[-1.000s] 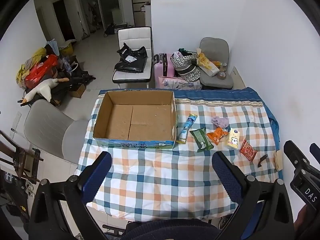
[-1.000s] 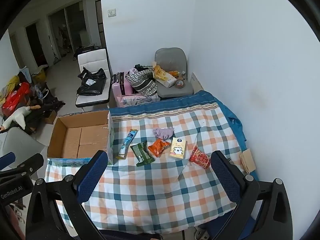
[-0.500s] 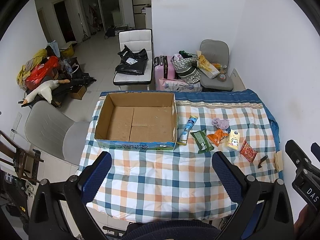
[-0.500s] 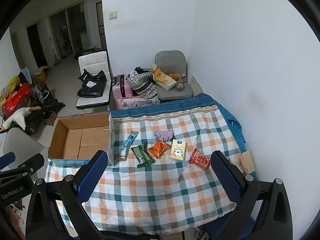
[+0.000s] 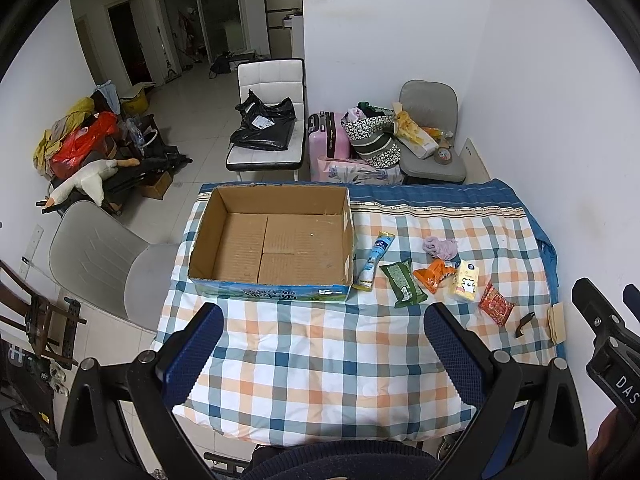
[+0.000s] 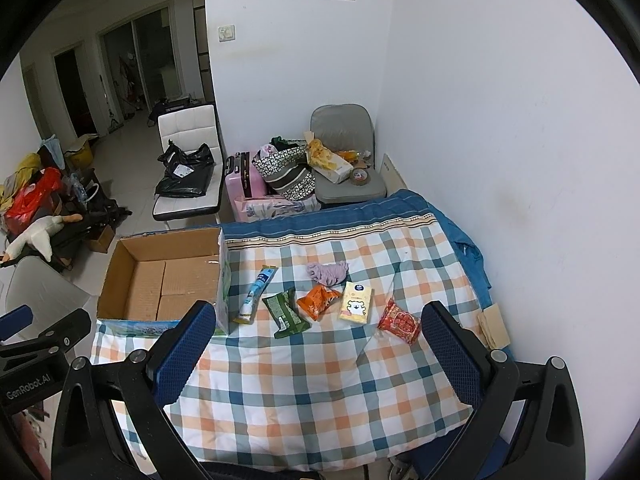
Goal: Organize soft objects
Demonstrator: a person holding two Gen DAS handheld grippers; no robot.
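Note:
An empty cardboard box (image 5: 272, 240) (image 6: 164, 276) sits on the left of a table under a checked cloth (image 5: 320, 360) (image 6: 320, 368). To its right lie a blue tube (image 5: 374, 260) (image 6: 256, 294), a green packet (image 5: 402, 282) (image 6: 286, 312), an orange packet (image 5: 434, 274) (image 6: 318, 300), a purple cloth (image 5: 440, 246) (image 6: 326, 272), a yellow tissue pack (image 5: 466, 280) (image 6: 355, 303) and a red packet (image 5: 496, 304) (image 6: 400, 320). My left gripper (image 5: 322, 348) and right gripper (image 6: 316, 350) are both open and empty, high above the table's near side.
A small black item (image 5: 524, 323) and a tan card (image 5: 557, 322) (image 6: 493, 326) lie at the table's right edge, by the white wall. Chairs, a pink suitcase (image 5: 328, 140) and bags stand behind the table. A grey chair (image 5: 104, 256) stands at the left.
Both grippers have drawn back and up a little, so the table looks slightly farther. Nothing on the table has moved.

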